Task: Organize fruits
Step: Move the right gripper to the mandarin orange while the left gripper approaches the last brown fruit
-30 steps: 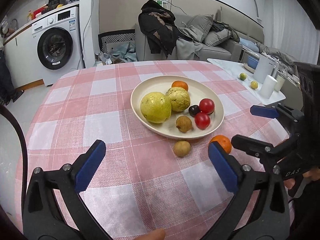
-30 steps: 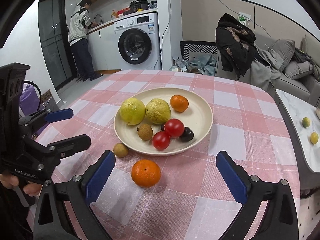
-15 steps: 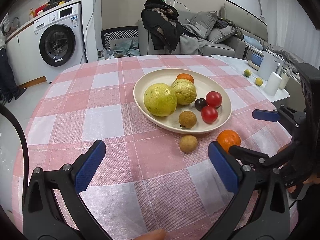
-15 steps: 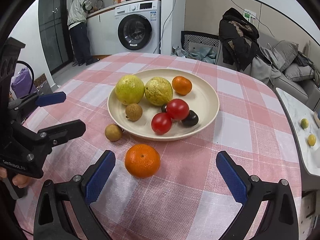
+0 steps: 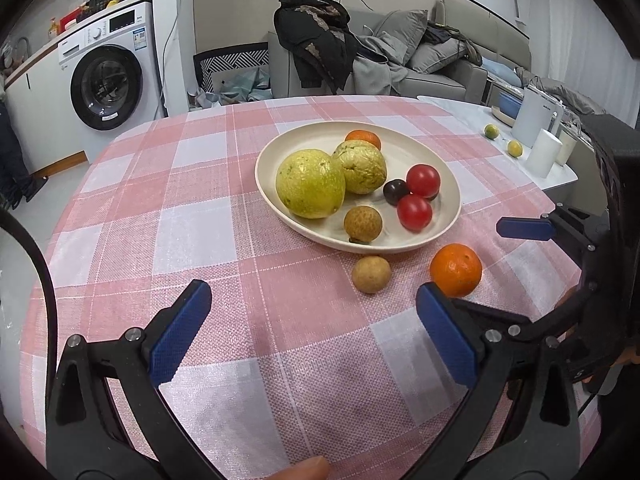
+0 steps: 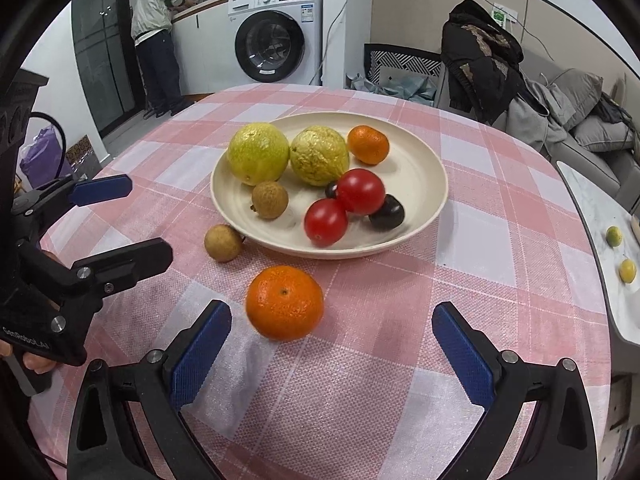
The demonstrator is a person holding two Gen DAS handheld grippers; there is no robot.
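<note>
Blue-padded right gripper [image 6: 332, 344] spread wide, low over the checked tablecloth [image 6: 500, 248], nothing held; loose orange [image 6: 284, 302] lies just ahead, nearer its left pad. Left gripper [image 5: 312, 330] likewise spread, empty. Small brown fruit [image 6: 223, 242] sits beside the cream plate [image 6: 424, 160] at its near rim. Plate, mid-table, carries two yellow-green fruits, a second orange, two tomatoes, a brown fruit, dark fruit.

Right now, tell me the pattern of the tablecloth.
The tablecloth is a pink and white check, clearest in the right wrist view.
</note>
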